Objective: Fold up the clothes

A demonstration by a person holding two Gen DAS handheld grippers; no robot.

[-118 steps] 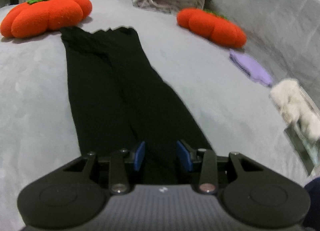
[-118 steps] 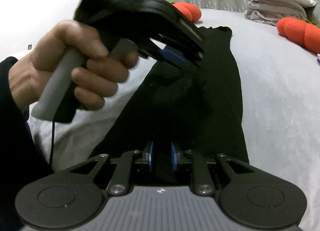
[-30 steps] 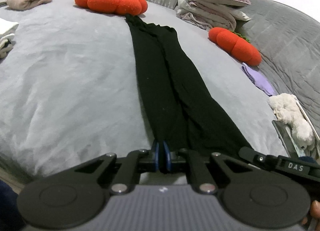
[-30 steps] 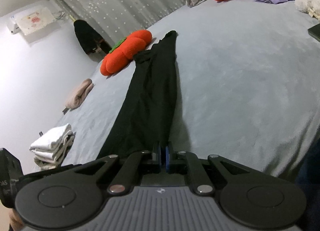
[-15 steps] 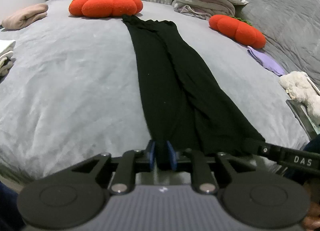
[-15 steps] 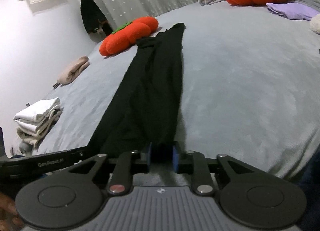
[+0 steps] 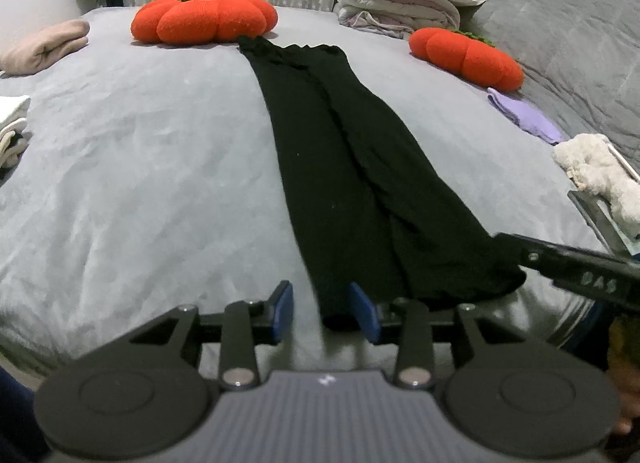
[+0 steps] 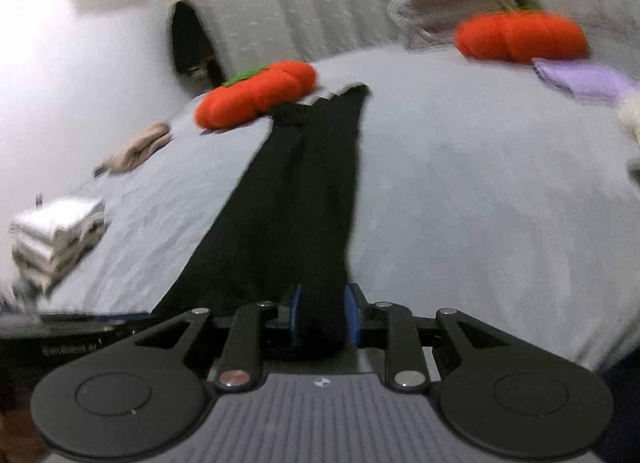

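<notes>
Left hand-held gripper (image 7: 323,315): sitting at the near edge of the bed (image 7: 132,167), blue pads (image 7: 283,309) apart, jaws having just been opening; the near left corner of the black garment (image 7: 340,167) is lying between them, the left pad clear of the cloth, contact at the right pad too close to tell.

Right hand-held gripper (image 8: 323,317): also at the near edge, jaws parted a little after opening moments ago; the garment's near right corner is passing between the blue pads (image 8: 352,317), and whether they are pressing it I cannot tell, the view being blurred.

Black garment: lying flat in a long narrow strip from the near edge toward the far edge of the bed, folded lengthwise with a seam line running down its middle.

Stack of pale folded cloth (image 8: 56,235): resting at the left edge.

Beige rolled item (image 7: 44,47): lying toward the far left corner.

Purple cloth (image 7: 524,117) and a cream fluffy item (image 7: 596,171): lying at the right edge.

Two orange pumpkin cushions: the larger (image 7: 204,19) touching the garment's far end, the smaller (image 7: 466,57) sitting apart on the right.

Pile of folded bedding (image 7: 404,3): sitting at the far edge.
</notes>
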